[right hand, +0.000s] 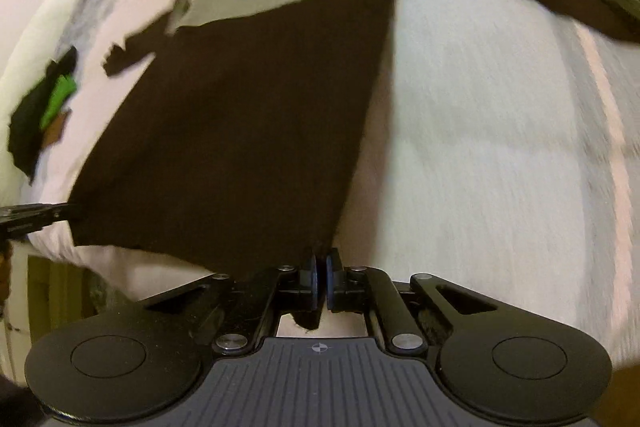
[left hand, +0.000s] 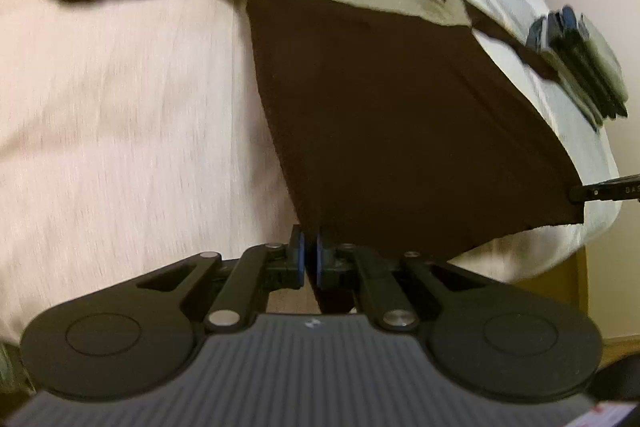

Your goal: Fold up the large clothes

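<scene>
A long-sleeved shirt with a dark brown body and a grey printed chest lies spread on the bed, sleeves out to both sides. My left gripper is shut on the shirt's hem at its left corner. My right gripper is shut on the hem at the right corner of the shirt. The hem is stretched between the two and lifted off the bed's near edge. The right gripper shows at the right edge of the left wrist view, and the left gripper at the left edge of the right wrist view.
The bed has a pale pink cover and a white sheet. A stack of folded dark clothes sits at the bed's right edge. A black and green garment lies at the far left. Both views are motion-blurred.
</scene>
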`<action>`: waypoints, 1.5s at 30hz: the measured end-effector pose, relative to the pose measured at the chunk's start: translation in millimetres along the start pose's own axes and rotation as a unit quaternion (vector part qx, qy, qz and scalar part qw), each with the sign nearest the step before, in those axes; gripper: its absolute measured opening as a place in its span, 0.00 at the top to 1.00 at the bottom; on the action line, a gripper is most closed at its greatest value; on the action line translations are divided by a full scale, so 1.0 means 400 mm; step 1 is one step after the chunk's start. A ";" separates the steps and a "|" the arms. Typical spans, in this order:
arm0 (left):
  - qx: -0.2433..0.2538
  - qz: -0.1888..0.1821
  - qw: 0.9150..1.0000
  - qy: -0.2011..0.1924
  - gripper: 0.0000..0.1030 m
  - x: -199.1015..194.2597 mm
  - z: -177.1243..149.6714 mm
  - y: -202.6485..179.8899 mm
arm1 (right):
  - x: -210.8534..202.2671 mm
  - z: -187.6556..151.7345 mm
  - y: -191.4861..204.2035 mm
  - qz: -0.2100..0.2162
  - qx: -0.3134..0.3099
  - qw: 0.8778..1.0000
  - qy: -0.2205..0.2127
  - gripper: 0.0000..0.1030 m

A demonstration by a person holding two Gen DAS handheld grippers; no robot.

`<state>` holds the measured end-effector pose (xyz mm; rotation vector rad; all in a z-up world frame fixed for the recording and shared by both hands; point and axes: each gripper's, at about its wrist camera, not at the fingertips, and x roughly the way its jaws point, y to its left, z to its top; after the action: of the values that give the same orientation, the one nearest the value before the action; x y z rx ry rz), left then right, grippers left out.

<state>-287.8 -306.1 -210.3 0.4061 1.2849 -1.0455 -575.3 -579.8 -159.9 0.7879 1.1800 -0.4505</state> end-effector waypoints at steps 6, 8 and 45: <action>-0.019 0.007 0.999 0.050 0.96 0.073 -0.070 0.020 | 0.112 -0.029 -0.006 -0.073 0.018 0.996 0.036 0.98; -0.014 0.020 0.999 0.041 0.95 0.053 -0.062 0.044 | 0.106 -0.010 0.028 -0.097 -0.015 0.995 0.022 0.90; -0.099 0.095 0.985 -0.108 0.51 0.238 0.751 1.031 | 0.577 0.497 0.724 -0.096 -0.122 0.986 -0.068 0.52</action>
<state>214.5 -362.9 -328.3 0.2505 1.1203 -0.7705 -170.3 -518.3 -254.2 0.4277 1.1621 -0.4990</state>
